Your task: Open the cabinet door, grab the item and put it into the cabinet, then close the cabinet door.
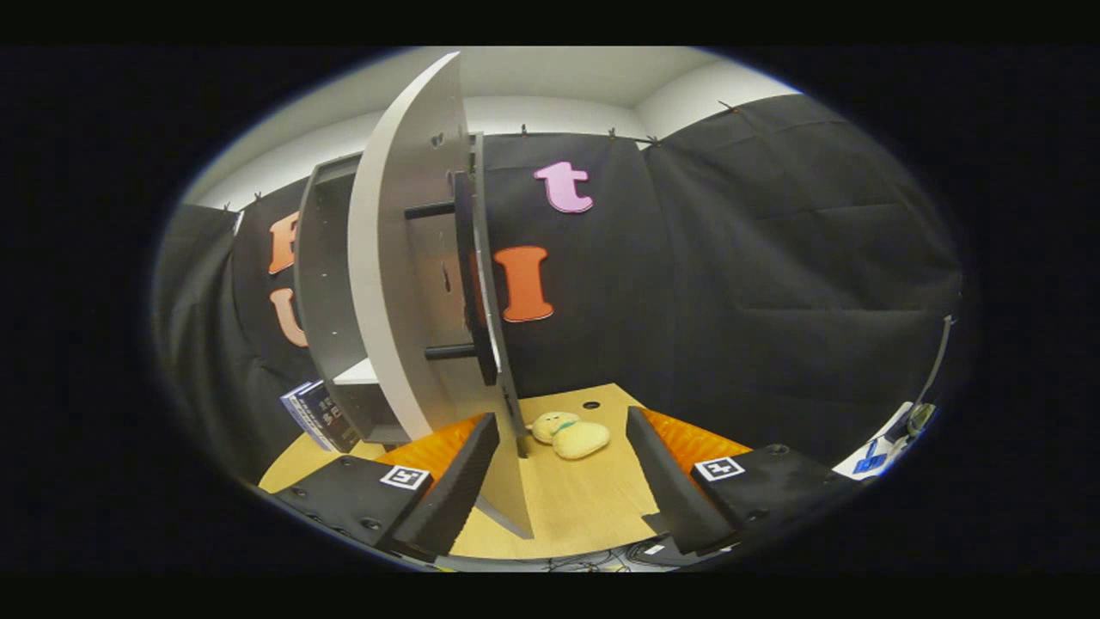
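**benchrat:** Nearest thing first: the tongs (563,481) are spread wide apart with nothing in them. The bottom edge of the cabinet door (404,258) pokes in just inside one of the fingers, but nothing's pressing on it.

**plywood_pete:** So the door's open?

**benchrat:** Yep, swung right out toward the camera, edge-on. One door, one black bar handle (474,275) on it, held by two pegs. I'd call step one done.

**plywood_pete:** And the item?

**benchrat:** One soft yellow plush toy (571,435) lying on the wooden counter (593,503), just ahead of the tongs, a bit past the door's bottom corner. Untouched as far as I can tell. So the grab, the drop into the cabinet and the door closing are all left, roughly a third of the way by my guess.

**plywood_pete:** Anything inside yet?

**benchrat:** The cabinet (331,284) sits behind the door; I can see one white shelf (359,373) in there and nothing on the visible bit. Past it, beside the cabinet, a small stack of books (316,416) leans, looks like two, hard to be sure.
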A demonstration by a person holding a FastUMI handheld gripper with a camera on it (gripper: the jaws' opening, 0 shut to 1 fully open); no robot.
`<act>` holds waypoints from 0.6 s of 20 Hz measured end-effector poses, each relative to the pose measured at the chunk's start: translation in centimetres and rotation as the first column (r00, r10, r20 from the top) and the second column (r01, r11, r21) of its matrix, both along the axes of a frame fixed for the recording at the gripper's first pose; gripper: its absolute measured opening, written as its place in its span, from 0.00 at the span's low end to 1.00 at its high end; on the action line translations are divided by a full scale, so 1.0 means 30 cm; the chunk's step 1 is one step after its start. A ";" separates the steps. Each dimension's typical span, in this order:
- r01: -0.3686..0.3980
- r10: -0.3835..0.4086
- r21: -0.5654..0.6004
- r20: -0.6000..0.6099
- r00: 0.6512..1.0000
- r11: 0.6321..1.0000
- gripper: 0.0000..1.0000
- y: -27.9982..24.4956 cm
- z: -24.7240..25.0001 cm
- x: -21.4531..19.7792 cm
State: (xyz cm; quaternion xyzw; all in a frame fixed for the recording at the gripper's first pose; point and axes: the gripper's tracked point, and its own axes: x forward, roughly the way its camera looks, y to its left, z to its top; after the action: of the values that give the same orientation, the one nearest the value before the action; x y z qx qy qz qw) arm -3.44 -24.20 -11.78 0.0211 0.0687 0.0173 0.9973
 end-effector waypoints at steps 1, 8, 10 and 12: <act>-0.018 0.018 -0.002 0.000 1.000 1.000 0.97 0.036 -0.004 -0.003; -0.096 0.096 -0.011 0.015 0.995 0.995 0.97 0.228 -0.021 0.002; -0.102 0.102 -0.009 0.017 0.995 0.995 0.97 0.269 -0.027 0.004; -0.105 0.105 0.003 0.017 0.994 0.994 0.97 0.308 -0.032 0.010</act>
State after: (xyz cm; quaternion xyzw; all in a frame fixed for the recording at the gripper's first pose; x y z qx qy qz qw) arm -3.13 -14.97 -12.73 0.0190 0.0614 0.0701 0.9955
